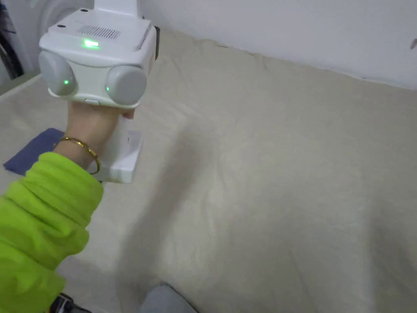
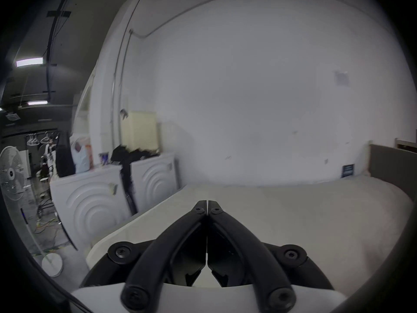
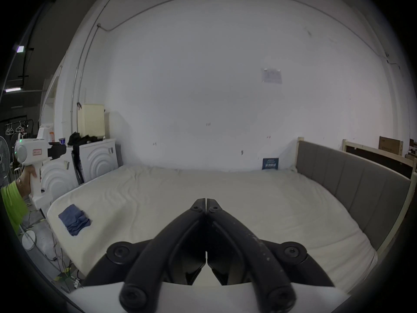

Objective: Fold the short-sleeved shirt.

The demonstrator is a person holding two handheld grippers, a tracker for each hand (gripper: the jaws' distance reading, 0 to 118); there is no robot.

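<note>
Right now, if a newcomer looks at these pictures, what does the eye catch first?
First, the white left gripper with green lights, held up close in the head view above a bright green sleeve. Then the folded blue shirt, small near the left corner of the wide cream bed.

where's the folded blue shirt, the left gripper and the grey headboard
folded blue shirt (image 3: pixel 74 220): right gripper view, middle of the top layer.
left gripper (image 2: pixel 207 202): left gripper view, between its touching tips.
grey headboard (image 3: pixel 352 187): right gripper view, middle of a padded panel.
</note>
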